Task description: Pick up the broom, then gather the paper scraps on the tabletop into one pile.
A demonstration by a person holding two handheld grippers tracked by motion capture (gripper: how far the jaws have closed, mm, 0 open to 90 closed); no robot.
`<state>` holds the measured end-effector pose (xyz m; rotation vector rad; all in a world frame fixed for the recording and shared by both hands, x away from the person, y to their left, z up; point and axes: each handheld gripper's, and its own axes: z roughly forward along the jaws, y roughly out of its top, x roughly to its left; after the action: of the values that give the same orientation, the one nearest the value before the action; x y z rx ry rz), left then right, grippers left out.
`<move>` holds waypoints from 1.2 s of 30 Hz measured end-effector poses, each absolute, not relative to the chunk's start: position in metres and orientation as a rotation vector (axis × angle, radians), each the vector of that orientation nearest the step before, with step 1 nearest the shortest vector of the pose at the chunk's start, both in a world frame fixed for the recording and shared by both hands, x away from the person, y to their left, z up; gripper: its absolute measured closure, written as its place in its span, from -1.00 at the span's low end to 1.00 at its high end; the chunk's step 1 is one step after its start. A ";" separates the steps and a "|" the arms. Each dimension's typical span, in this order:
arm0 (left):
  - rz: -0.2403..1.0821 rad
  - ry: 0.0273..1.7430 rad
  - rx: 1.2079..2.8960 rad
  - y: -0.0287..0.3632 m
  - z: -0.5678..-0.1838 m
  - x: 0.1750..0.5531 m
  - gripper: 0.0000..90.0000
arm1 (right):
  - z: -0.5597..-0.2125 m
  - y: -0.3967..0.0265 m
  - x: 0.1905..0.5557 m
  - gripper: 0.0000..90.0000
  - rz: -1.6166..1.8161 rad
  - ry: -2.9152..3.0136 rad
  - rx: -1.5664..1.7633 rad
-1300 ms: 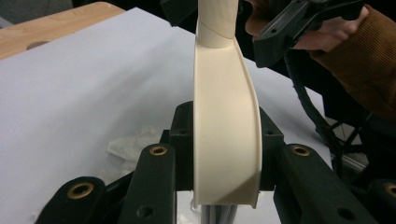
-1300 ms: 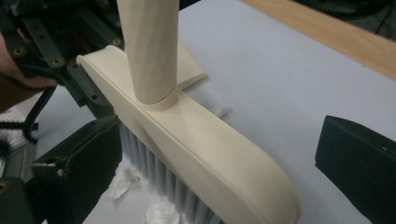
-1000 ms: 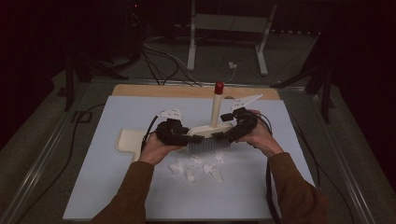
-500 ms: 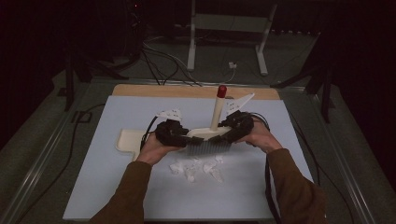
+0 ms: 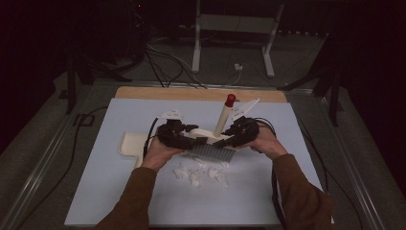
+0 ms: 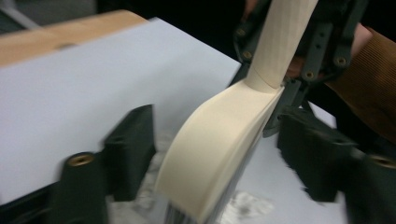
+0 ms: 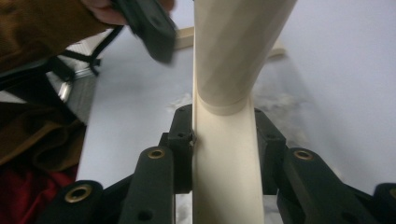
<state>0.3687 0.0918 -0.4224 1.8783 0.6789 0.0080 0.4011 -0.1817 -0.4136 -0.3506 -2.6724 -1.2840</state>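
Right gripper view shows your right gripper [image 7: 224,154] just closed, jaws clamped on the cream brush [image 7: 226,140] where handle meets head. Your left gripper [image 6: 215,154] has just opened, jaws wide either side of the brush head, above the white scraps [image 5: 201,173] on the table [image 5: 110,191].

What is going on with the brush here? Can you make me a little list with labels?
Thing held: cream brush with a red-tipped handle
Right gripper: shut on the brush, fingers pressing both sides, having just closed
Left gripper: open, jaws just opened, brush between them, untouched
Under the brush: white crumpled bits on the pale blue mat
Beside the left hand: cream dustpan
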 end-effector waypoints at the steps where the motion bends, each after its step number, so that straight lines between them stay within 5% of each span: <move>1: 0.008 0.679 1.878 0.092 -0.422 0.369 -0.60 | -0.414 -0.183 0.402 0.50 -1.283 -2.673 -0.361; 6: 0.111 0.730 1.867 0.105 -0.418 0.366 -0.98 | -0.414 -0.188 0.404 0.50 -1.304 -2.676 -0.414; 13: 0.283 0.824 1.866 0.125 -0.419 0.357 -0.99 | -0.413 -0.189 0.408 0.50 -1.322 -2.684 -0.486; 36: 0.550 1.096 1.799 0.214 -0.447 0.304 -0.99 | -0.413 -0.203 0.426 0.50 -1.441 -2.754 -0.857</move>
<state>0.3035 0.2143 -0.4475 1.7991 1.0965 0.5495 0.4262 -0.2026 -0.4129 -0.8570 -2.7544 -1.4408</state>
